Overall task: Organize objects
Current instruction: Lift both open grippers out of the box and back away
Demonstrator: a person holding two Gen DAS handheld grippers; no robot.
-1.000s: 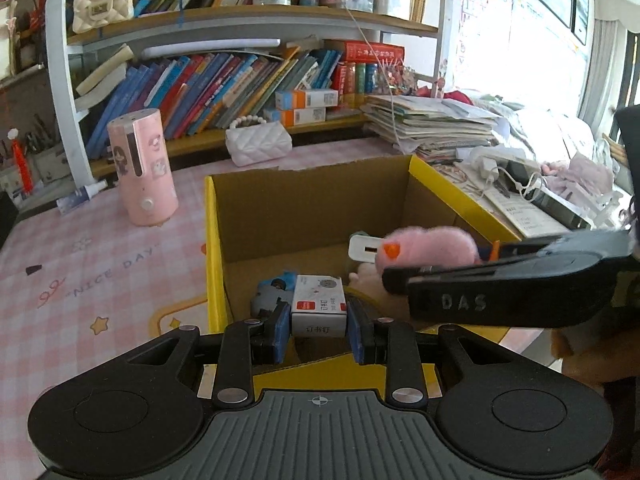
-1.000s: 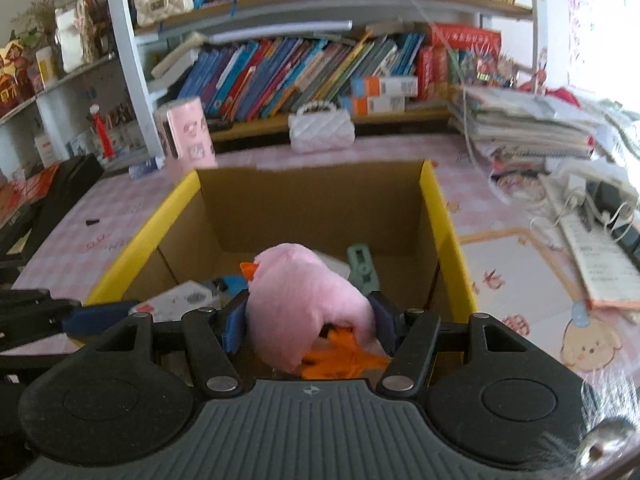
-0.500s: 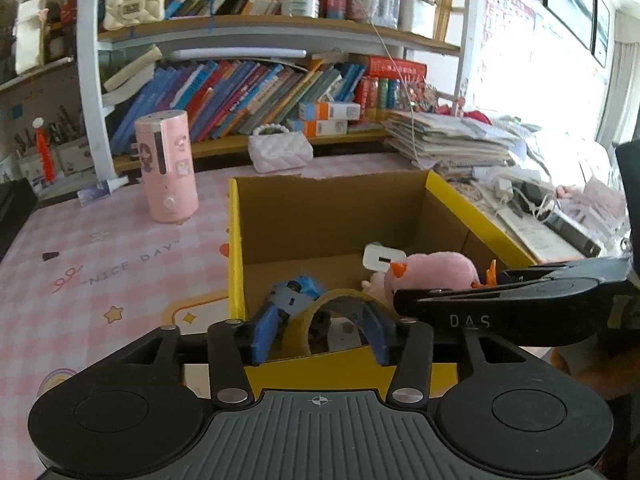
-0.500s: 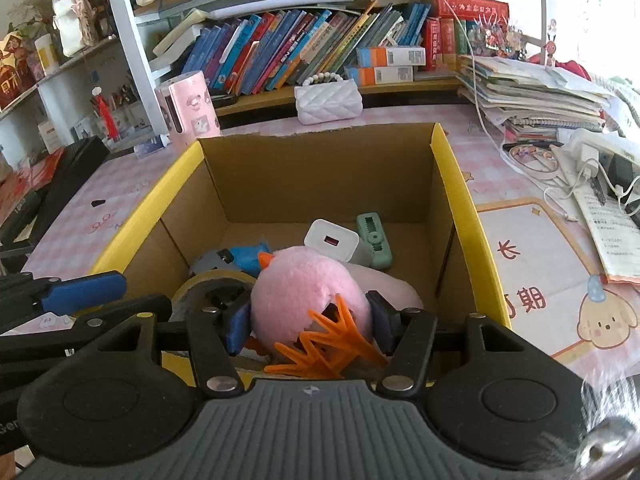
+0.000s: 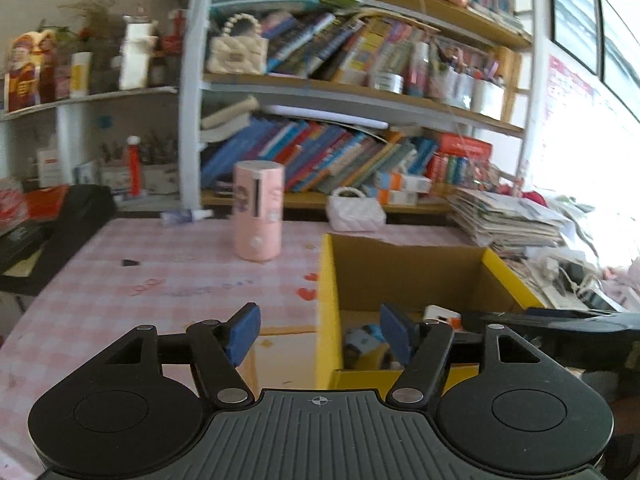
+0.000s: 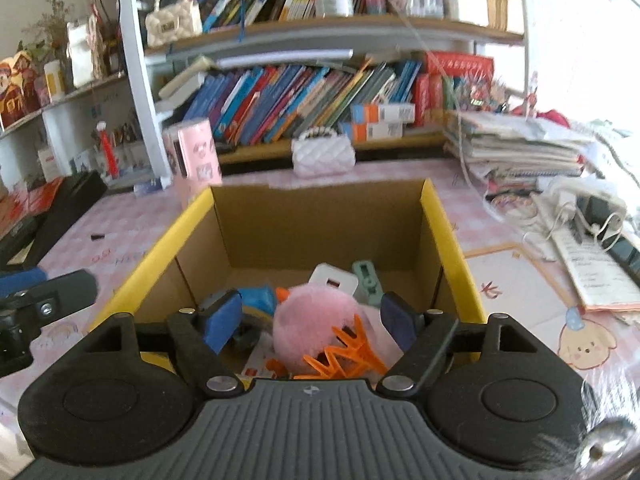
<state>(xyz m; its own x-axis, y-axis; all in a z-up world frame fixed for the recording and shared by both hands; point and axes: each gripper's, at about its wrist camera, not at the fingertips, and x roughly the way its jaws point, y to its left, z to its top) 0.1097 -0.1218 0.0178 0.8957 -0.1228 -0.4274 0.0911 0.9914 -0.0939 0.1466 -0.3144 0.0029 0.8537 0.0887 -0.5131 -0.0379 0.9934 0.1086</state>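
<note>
Two grippers: both stood with jaws spread wide, nothing held.
Left gripper (image 5: 318,330): hung over the near left corner of the yellow-rimmed cardboard box (image 5: 327,280), one blue pad (image 5: 242,332) outside the wall, the other inside.
Right gripper (image 6: 310,322): hung above the box's near edge, its pads clear of the toy.
Pink plush toy with orange feet (image 6: 316,326): lay inside the box by the near wall.
White charger block (image 6: 334,280): behind the toy, beside a pale green oblong gadget (image 6: 368,282).
Pink cylindrical container (image 5: 259,210): upright on the pink checked tablecloth (image 5: 160,280), beyond the box's far left corner.
</note>
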